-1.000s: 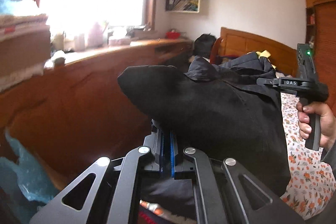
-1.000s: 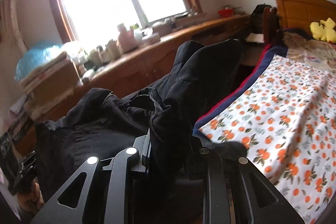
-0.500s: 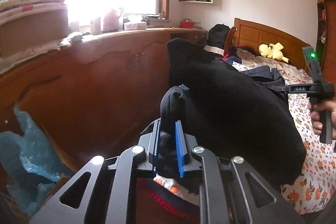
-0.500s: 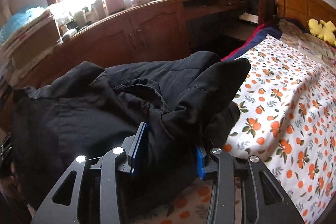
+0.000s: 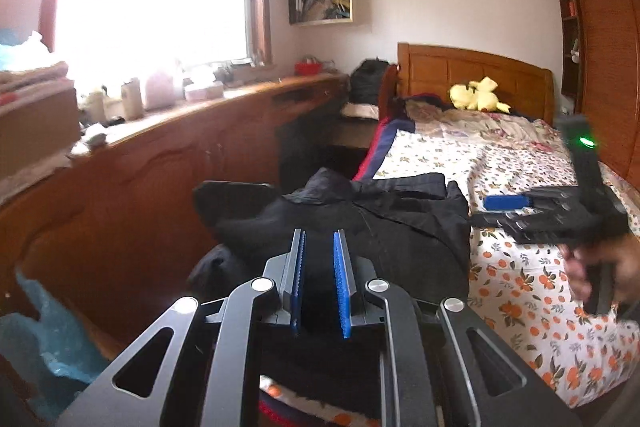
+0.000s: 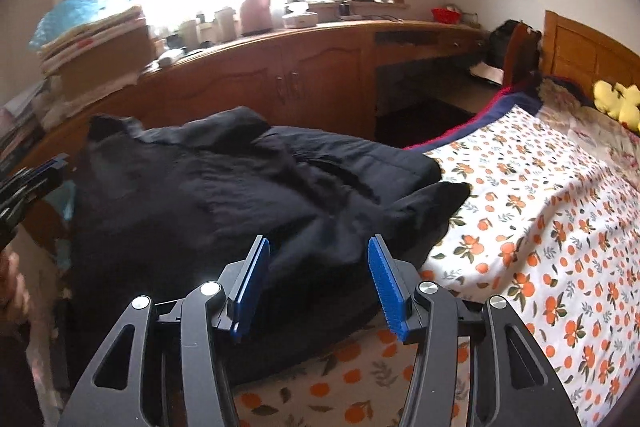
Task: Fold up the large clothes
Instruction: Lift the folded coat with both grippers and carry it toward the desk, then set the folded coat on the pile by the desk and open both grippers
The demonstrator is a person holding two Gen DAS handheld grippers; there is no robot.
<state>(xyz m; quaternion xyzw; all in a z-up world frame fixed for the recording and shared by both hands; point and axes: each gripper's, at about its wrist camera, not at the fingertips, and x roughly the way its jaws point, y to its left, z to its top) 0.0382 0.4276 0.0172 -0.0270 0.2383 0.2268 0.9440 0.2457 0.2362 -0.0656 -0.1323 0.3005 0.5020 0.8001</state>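
Bed (image 6: 560, 227): black coat (image 6: 240, 195) bunched, near edge cropped.

Black claw (image 6: 318, 281), blue ribbed pads (image 6: 386, 287), silver screws (image 6: 427, 287).

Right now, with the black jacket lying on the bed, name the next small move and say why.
Probably reach the right gripper forward to pinch the sleeve end and lay it over the body. The black jacket lies bunched on the floral sheet, and that sleeve pokes out toward the headboard. Both sets of jaws have just opened, pressing no cloth; the left gripper hovers at the jacket's near edge.
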